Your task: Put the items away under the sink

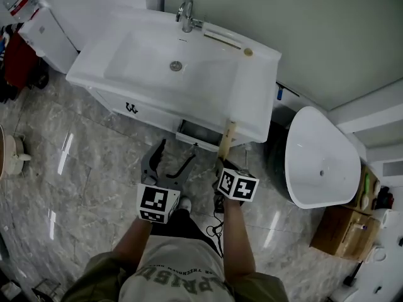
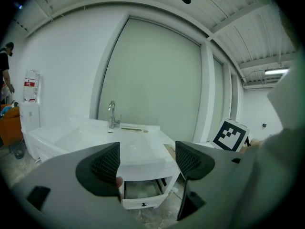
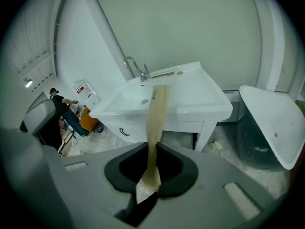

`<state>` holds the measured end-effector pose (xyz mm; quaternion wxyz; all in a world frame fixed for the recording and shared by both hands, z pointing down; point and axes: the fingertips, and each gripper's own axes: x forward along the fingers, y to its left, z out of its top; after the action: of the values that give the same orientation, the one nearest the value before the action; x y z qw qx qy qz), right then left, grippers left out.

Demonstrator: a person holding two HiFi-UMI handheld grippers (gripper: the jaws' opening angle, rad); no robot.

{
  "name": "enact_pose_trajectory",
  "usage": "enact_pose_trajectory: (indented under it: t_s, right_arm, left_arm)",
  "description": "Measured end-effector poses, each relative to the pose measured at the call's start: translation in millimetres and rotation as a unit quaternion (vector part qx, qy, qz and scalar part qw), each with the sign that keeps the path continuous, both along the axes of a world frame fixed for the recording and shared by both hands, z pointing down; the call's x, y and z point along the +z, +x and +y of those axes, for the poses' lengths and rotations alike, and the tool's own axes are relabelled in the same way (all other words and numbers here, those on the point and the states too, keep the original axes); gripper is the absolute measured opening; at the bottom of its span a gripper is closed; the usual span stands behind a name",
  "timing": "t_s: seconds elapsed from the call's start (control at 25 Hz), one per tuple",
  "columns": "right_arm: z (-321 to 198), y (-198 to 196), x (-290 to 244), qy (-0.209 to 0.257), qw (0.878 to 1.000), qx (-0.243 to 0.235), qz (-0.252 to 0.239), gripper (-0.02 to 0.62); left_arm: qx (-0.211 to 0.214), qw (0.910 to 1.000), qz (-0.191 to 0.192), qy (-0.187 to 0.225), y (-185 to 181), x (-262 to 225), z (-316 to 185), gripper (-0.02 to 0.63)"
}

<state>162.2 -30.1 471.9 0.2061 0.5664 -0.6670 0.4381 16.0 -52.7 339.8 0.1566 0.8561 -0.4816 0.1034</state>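
A flat pale wooden stick (image 3: 156,113) stands up between the jaws of my right gripper (image 3: 151,175), which is shut on its lower end. In the head view the wooden stick (image 1: 227,138) rises from the right gripper (image 1: 224,166) just in front of the open drawer (image 1: 196,134) under the white sink (image 1: 252,80). My left gripper (image 1: 171,159) hangs beside it on the left, open and empty. In the left gripper view the left gripper (image 2: 147,163) points at the open drawer (image 2: 143,194), a little short of it.
A faucet (image 1: 186,14), a slim wooden piece (image 1: 221,38) and a small round thing (image 1: 248,51) sit on the sink's back ledge. A white tub (image 1: 321,162) and a wooden stand (image 1: 343,231) are at the right. The cabinet door (image 1: 131,108) is left of the drawer.
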Motion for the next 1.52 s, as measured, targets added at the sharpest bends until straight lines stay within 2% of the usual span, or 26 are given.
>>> enact_pose_trajectory:
  t_s: [0.48, 0.8, 1.04, 1.2, 1.32, 1.52]
  right_arm:
    - [56.5, -7.4, 37.7, -0.027, 0.998, -0.063, -0.011, 0.041]
    - [71.8, -13.3, 93.3, -0.086, 0.994, -0.07, -0.004, 0.041]
    - [52.8, -16.6, 134.2, -0.109, 0.992, -0.057, 0.001, 0.041]
    - [33.9, -19.6, 158.4, -0.113, 0.993, -0.045, 0.007, 0.041]
    - [19.7, -20.9, 179.3, -0.111, 0.993, -0.039, 0.011, 0.041]
    - [-11.4, -21.9, 215.5, -0.094, 0.995, -0.037, 0.022, 0.041]
  left_arm:
    - [-0.038, 0.9992, -0.009, 0.001, 8.0, 20.0, 51.8, 0.348]
    - [-0.052, 0.9984, -0.02, -0.005, -10.6, 36.0, 50.1, 0.348]
    - [-0.039, 0.9991, -0.015, -0.01, -18.7, 58.9, 35.0, 0.348]
    - [-0.015, 0.9998, -0.015, -0.003, -19.8, 72.8, 23.6, 0.348]
    - [0.002, 0.9998, -0.018, 0.003, -20.5, 88.5, 13.4, 0.348]
    - [0.005, 0.9999, -0.008, 0.012, -30.2, 125.9, -6.6, 0.348]
